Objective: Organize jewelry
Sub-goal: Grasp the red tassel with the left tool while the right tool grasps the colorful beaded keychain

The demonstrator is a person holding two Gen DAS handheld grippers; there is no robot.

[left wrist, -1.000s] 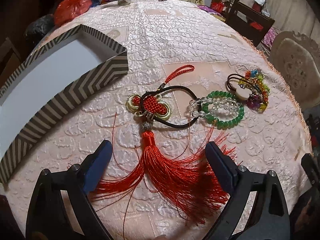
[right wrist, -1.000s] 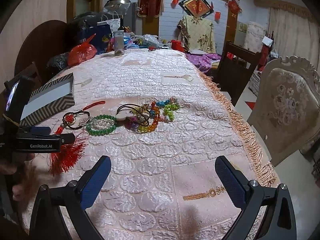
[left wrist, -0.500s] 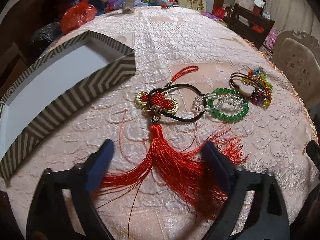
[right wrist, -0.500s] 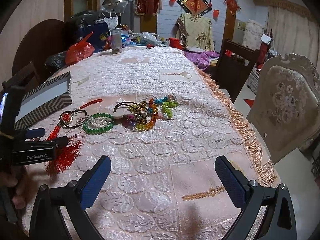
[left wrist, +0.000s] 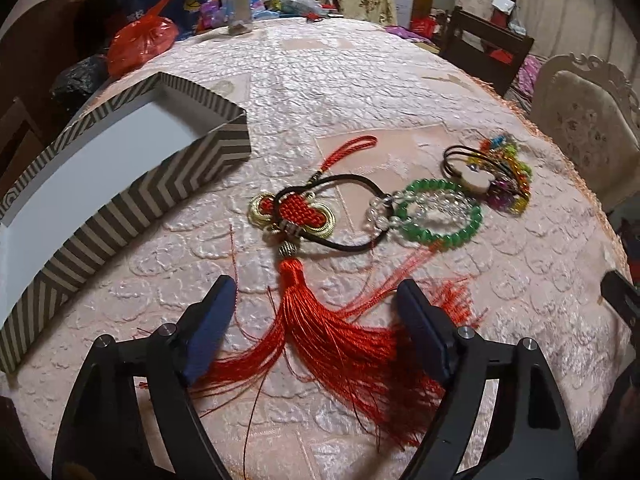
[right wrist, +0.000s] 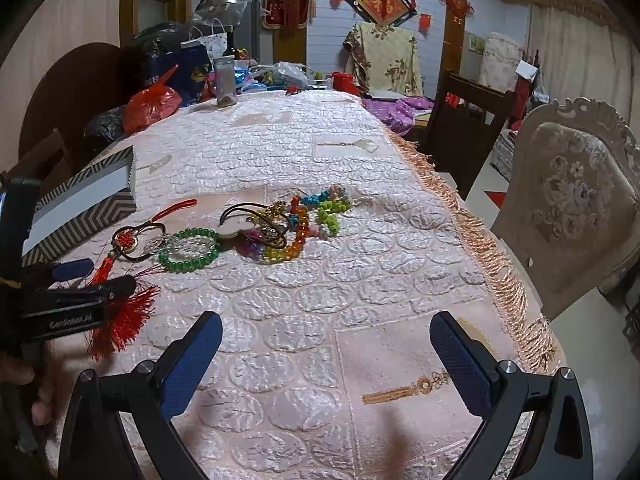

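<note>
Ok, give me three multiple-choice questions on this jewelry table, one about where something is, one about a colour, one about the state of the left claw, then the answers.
1. Where does the striped box sit relative to the red tassel ornament in the left wrist view?
A. To its left
B. To its right
C. On top of it

2. What colour is the round bead bracelet beside the clear bead bracelet?
A. Blue
B. Green
C. White

3. How is the left claw?
A. Shut on the bead bracelet
B. Open, its fingers either side of the tassel
C. Inside the box

Answers:
1. A, the box lies at the left edge while the tassel is in the middle.
2. B, its beads are plainly green.
3. B, the blue pads stand apart with red threads spread between them, not pressed; the jaws have just been opening a little.
</note>
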